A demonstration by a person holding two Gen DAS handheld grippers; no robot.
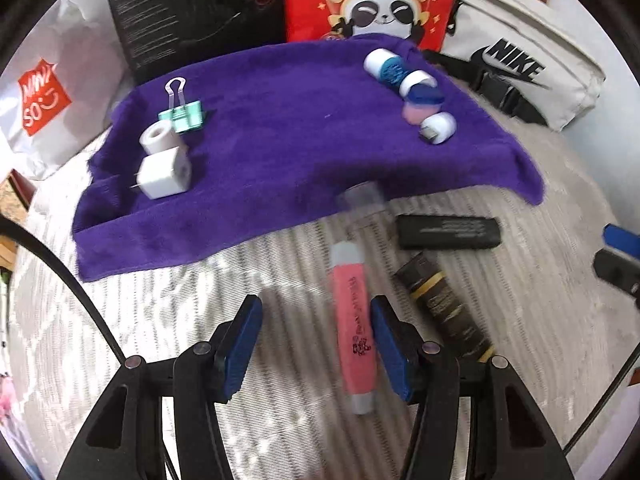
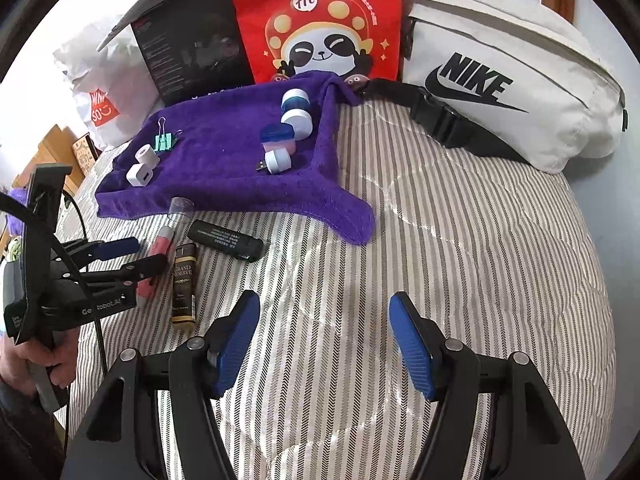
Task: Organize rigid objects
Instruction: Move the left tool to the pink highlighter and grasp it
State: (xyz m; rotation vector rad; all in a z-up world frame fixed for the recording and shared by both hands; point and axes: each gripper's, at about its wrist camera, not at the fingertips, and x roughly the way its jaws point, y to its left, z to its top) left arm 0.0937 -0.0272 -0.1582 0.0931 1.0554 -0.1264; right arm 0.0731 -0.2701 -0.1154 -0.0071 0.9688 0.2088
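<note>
Both grippers stand part-open and empty: the left gripper (image 1: 316,346) hangs over the striped quilt (image 2: 460,280) with the pink tube (image 1: 352,320) lying between its blue pads, nearer the right pad and, as far as I can tell, not yet pinched; the right gripper (image 2: 324,346) hovers with only bare quilt between its fingers.

Risks, as I judge them: the tube lies off-centre and slanted between the jaws, so a closing pinch could roll it away or clip its clear cap. The gold-and-black tube (image 1: 444,312) lies just beside the right pad and could be nudged. The quilt is soft, so pressing down may sink the tube instead of gripping it.

Count, left to right. On the purple towel (image 1: 280,128), near its left edge: 1 white plug cube (image 1: 164,174), 1 white tape roll (image 1: 160,136), 1 green binder clip (image 1: 182,114). Near its right edge: 5 small pieces in a row, among them white-capped jars (image 1: 380,62) and 1 white USB piece (image 1: 438,128). Off the towel, beside its front edge: 1 pink tube, 1 gold-and-black tube, 1 black stick (image 1: 448,232).
</note>
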